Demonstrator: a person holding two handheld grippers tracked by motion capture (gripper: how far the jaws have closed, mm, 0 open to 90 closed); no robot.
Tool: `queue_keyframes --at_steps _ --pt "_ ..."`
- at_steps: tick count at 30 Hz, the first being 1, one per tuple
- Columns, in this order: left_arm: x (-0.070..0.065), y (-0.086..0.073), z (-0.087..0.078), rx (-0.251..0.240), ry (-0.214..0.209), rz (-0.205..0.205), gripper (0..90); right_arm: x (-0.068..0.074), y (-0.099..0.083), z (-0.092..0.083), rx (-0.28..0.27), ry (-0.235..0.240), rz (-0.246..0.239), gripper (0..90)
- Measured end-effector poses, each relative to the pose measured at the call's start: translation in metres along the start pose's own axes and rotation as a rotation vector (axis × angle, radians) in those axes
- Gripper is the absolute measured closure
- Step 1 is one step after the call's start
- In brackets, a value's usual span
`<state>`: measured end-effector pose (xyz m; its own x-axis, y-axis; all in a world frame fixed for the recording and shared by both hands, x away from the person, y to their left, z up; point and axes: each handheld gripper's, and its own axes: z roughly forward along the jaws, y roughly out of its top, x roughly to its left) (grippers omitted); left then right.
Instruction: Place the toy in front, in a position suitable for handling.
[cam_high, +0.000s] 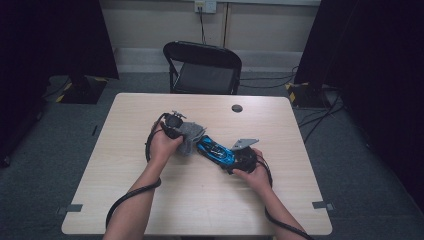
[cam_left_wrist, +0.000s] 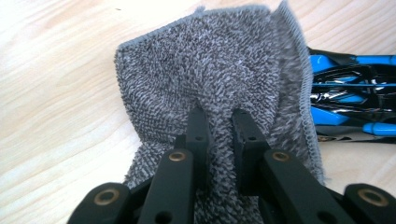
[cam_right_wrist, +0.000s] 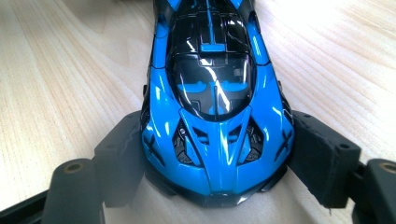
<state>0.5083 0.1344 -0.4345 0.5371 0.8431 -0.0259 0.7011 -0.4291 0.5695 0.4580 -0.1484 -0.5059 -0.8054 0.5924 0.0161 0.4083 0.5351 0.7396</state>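
Gripping grey cloth (cam_left_wrist: 210, 79), left hand-held gripper (cam_left_wrist: 219, 123) jaws pinched tight, frame centre of table (cam_high: 150, 210). Right hand-held gripper (cam_right_wrist: 210, 154) clamps blue toy car (cam_right_wrist: 212, 102) tail; cloth touches car nose.

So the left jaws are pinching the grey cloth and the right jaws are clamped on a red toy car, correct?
Not quite: the toy car is blue and black, not red, as the right gripper view shows. The rest holds: the left gripper pinches the grey cloth, and the right gripper clamps the car.
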Motion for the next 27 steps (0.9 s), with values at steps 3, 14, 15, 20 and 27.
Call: queue_keyframes --at_steps 3,14,15,20,27 --pt "-0.002 0.001 -0.015 -0.033 -0.014 0.009 79.4 0.0 0.0 0.0 -0.001 0.0 -0.001 25.3" --pt "-0.044 0.01 -0.031 -0.083 -0.087 0.109 79.1 0.0 0.0 0.0 0.0 0.001 0.0 25.2" --pt "-0.049 0.01 -0.03 -0.083 -0.097 0.118 79.1 0.0 0.0 0.0 0.0 0.001 0.0 25.2" --pt "-0.073 0.007 -0.021 -0.089 -0.163 0.139 79.1 0.0 0.0 0.0 0.0 0.001 -0.001 25.2" --pt "-0.098 0.003 -0.006 -0.042 -0.167 0.209 79.1 0.0 0.0 0.0 0.0 0.001 0.002 25.2"
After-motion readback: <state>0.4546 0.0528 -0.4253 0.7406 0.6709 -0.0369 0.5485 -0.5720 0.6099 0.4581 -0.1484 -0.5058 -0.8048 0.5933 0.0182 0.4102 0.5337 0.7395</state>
